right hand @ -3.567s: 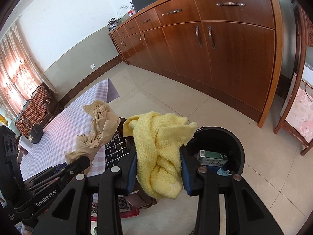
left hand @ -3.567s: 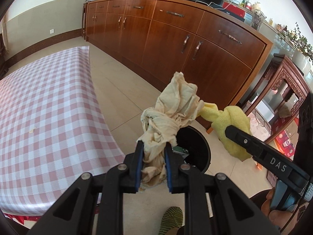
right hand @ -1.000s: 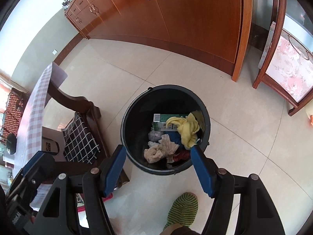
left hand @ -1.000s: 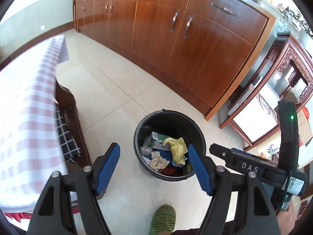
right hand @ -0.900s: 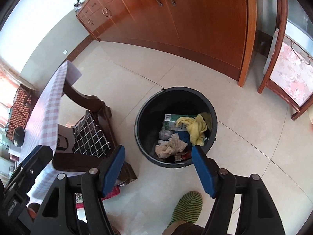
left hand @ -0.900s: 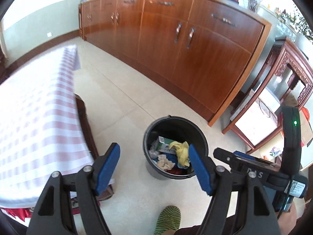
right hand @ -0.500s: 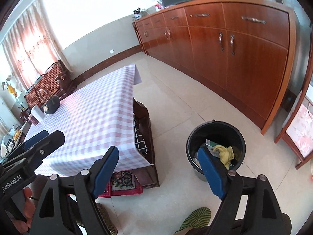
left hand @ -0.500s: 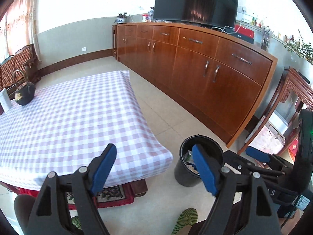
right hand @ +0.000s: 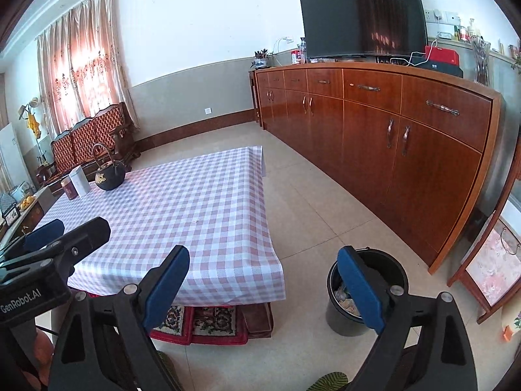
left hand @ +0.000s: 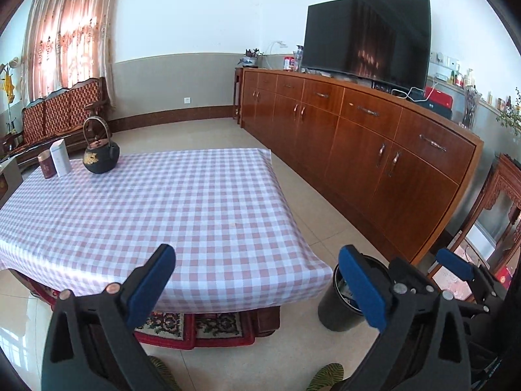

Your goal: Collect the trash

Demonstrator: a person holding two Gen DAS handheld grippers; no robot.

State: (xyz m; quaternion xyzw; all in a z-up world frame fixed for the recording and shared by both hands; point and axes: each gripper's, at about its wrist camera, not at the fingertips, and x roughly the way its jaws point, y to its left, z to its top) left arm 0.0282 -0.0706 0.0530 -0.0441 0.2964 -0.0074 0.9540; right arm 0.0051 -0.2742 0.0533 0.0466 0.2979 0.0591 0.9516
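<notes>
A black trash bin (right hand: 387,268) stands on the tile floor beside the table's near right corner, with trash partly visible inside; it also shows in the left wrist view (left hand: 333,306), half hidden by a finger. My left gripper (left hand: 257,282) is open and empty, held above the near edge of the checked table (left hand: 162,202). My right gripper (right hand: 263,280) is open and empty, above the floor between table (right hand: 182,208) and bin. The left gripper (right hand: 49,238) shows at the left of the right wrist view.
A black kettle (left hand: 99,156), a white box (left hand: 61,158) and a red tin (left hand: 45,164) stand at the table's far left. A long wooden sideboard (left hand: 374,150) with a TV (left hand: 366,50) runs along the right. A wooden stand (right hand: 488,280) stands right of the bin.
Both grippers dropped the beige and yellow cloths into the bin, opened, then rose and pulled back from over the bin. The view now takes in the whole table and room.
</notes>
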